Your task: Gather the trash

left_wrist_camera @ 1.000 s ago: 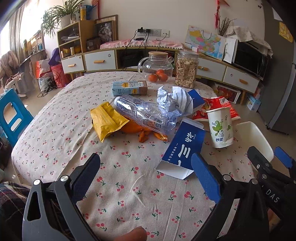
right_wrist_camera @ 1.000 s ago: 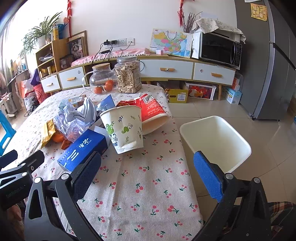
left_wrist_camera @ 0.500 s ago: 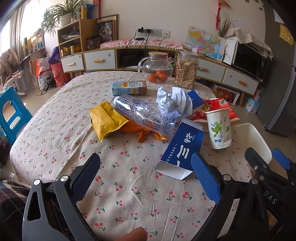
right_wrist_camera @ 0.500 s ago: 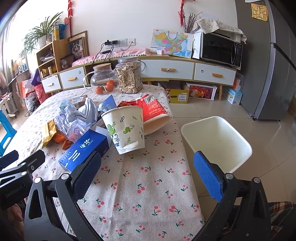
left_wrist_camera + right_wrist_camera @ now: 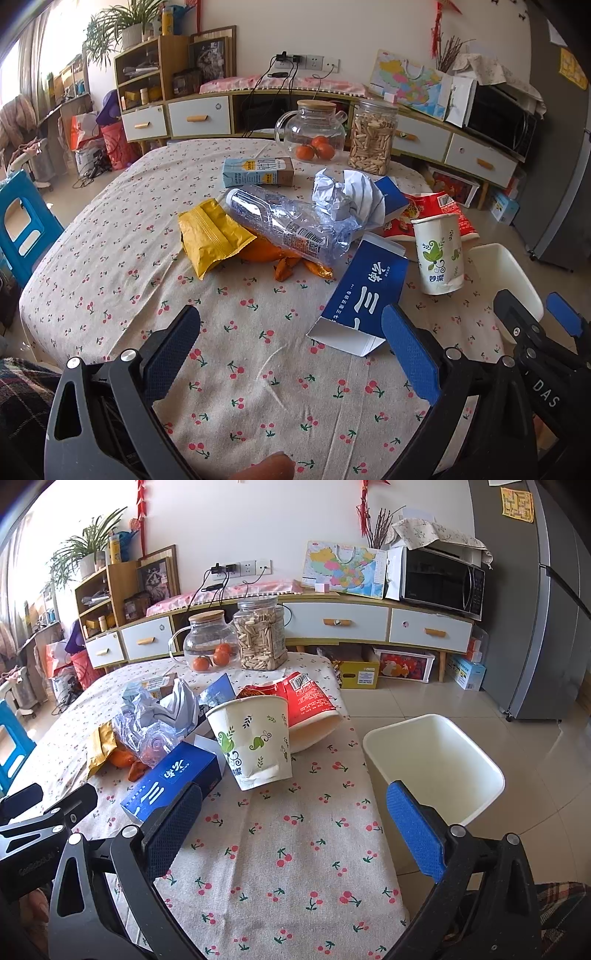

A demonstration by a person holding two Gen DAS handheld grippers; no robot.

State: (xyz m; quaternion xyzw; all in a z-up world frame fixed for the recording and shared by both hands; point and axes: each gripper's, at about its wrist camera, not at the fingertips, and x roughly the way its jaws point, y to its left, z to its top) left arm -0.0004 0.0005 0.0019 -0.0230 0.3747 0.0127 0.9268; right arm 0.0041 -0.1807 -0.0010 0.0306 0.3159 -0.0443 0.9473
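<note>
Trash lies mid-table: a yellow snack bag (image 5: 212, 234), a crushed clear bottle (image 5: 284, 225), crumpled paper (image 5: 343, 195), an open blue carton (image 5: 365, 295), a white paper cup (image 5: 437, 254) and a red noodle bowl on its side (image 5: 310, 709). The cup (image 5: 255, 738) and blue carton (image 5: 170, 782) also show in the right wrist view. A white bin (image 5: 432, 768) stands on the floor by the table's right edge. My left gripper (image 5: 291, 343) is open and empty, near the blue carton. My right gripper (image 5: 295, 812) is open and empty, short of the cup.
A glass teapot with oranges (image 5: 314, 133), a jar of seeds (image 5: 371, 142) and a light blue carton (image 5: 258, 171) stand at the table's far side. A blue stool (image 5: 22, 229) is at the left. A sideboard with a microwave (image 5: 443, 579) lines the wall.
Both grippers have drifted slightly forward and to the left over the table. Both stay open and nothing was taken hold of.
</note>
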